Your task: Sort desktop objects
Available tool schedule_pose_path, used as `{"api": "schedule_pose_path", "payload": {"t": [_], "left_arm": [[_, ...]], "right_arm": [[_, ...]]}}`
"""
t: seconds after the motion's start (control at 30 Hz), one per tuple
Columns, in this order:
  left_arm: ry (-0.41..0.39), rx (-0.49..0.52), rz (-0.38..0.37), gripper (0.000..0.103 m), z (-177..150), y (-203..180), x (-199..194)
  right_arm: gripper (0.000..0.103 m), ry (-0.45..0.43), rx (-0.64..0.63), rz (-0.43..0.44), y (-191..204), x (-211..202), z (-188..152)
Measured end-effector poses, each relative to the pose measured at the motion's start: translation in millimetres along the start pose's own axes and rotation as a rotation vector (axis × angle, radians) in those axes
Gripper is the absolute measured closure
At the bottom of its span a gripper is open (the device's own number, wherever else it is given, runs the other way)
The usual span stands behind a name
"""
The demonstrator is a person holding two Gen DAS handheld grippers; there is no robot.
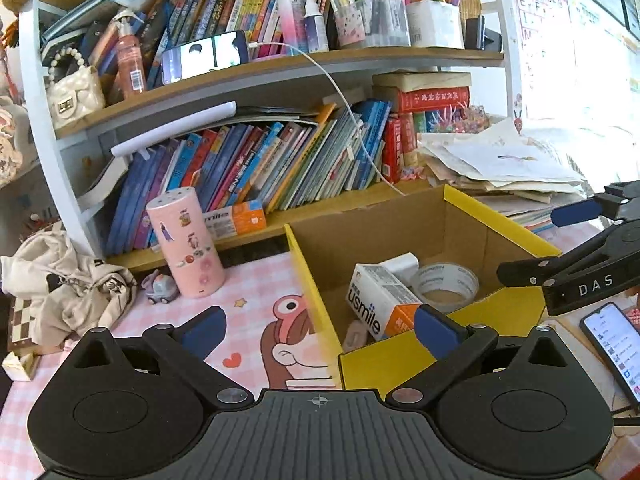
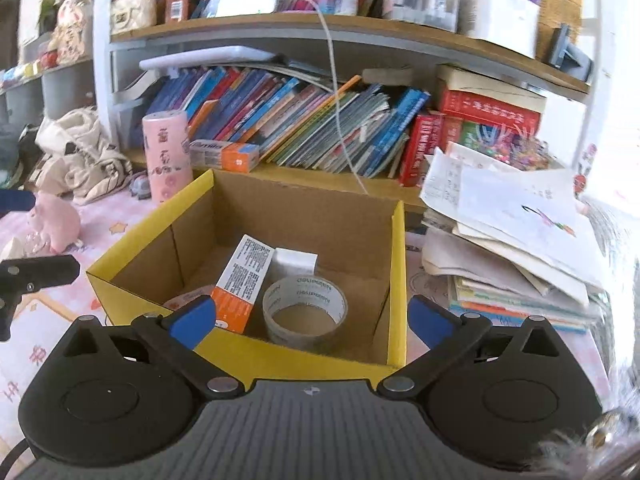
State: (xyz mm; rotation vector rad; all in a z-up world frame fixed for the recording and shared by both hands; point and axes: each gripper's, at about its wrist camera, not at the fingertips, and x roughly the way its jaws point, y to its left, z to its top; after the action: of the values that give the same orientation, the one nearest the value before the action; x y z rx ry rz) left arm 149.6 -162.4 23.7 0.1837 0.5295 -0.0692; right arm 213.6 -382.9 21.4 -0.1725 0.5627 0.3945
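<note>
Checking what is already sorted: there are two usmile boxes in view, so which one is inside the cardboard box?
The usmile box leaning beside the tape roll is inside the cardboard box. The other usmile box lies on the bottom shelf by the pink cylinder.

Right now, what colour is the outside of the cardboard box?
Yellow outside, plain brown cardboard inside. The cardboard box shows best in the right wrist view.
</note>
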Motion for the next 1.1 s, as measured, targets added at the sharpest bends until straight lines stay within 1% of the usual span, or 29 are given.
{"api": "schedule_pose_path", "payload": {"t": [0.23, 0.37, 0.47, 0.73, 0.93, 1.1], "left_arm": [[-0.018, 0.040, -0.049, 0.001, -15.7, 16.7, -18.1], [-0.013, 0.033, -0.077, 0.001, -26.8, 33.8, -28.2], [0.000, 0.048, -0.084, 0.001, -34.8, 47.3, -33.2], [0.034, 0.052, -0.098, 0.001, -59.8, 79.1, -46.2], [0.062, 0.039, -0.105, 0.001, -78.1, 99.1, -55.0], [0.096, 0.041, -0.112, 0.001, -90.3, 114.7, -59.2]], "right_arm": [[0.000, -0.004, 0.057, -0.072, 27.5, -19.4, -11.3], [0.000, 0.006, 0.087, -0.095, 49.7, -29.2, -18.3], [0.000, 0.014, 0.089, -0.112, 69.9, -34.5, -22.1], [0.000, 0.067, 0.103, -0.104, 126.2, -36.3, -35.0], [0.000, 0.113, 0.109, -0.109, 160.8, -31.3, -41.4], [0.000, 0.132, 0.084, -0.092, 190.0, -24.7, -42.5]]}}
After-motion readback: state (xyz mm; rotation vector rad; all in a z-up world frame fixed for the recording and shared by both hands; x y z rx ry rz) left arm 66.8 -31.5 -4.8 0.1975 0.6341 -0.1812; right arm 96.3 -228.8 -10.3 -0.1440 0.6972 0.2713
